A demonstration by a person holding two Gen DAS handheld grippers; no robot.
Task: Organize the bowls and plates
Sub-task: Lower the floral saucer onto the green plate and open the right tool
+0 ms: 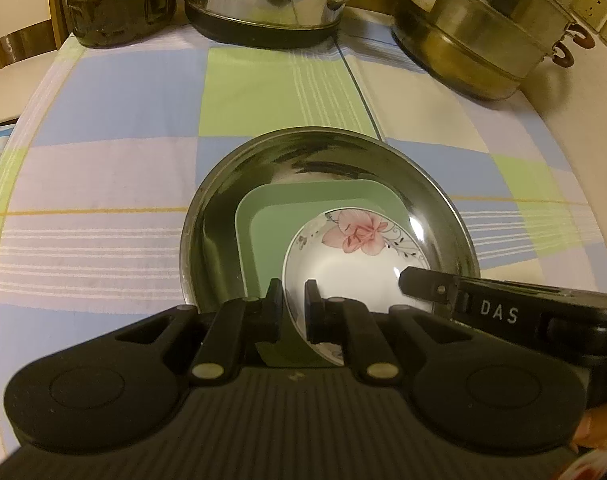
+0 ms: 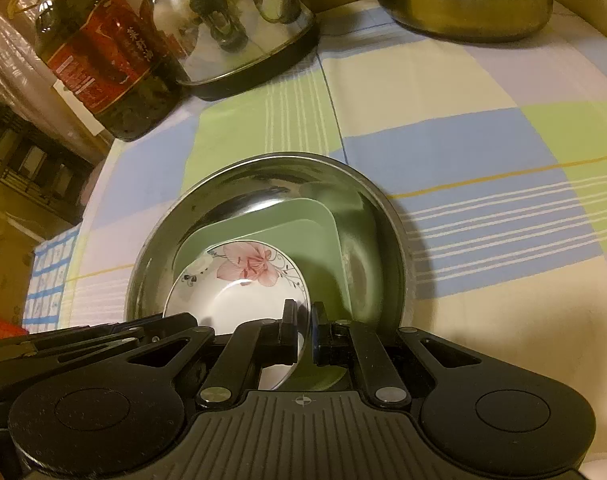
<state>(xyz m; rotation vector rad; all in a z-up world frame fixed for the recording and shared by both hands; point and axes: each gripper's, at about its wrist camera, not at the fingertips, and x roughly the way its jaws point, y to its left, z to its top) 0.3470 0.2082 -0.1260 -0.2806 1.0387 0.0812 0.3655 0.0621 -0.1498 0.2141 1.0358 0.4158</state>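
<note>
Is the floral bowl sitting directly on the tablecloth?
No, the floral bowl rests on the green square plate, which lies inside the steel bowl.

White capitals "DAS" stand on the black body of the right gripper, which enters beside the left gripper's fingers; a small crosshair mark is printed on the ridged housing just behind the right gripper's own fingers. The oil bottle, far ahead and left, carries a red label with Chinese characters too blurred to read.
</note>
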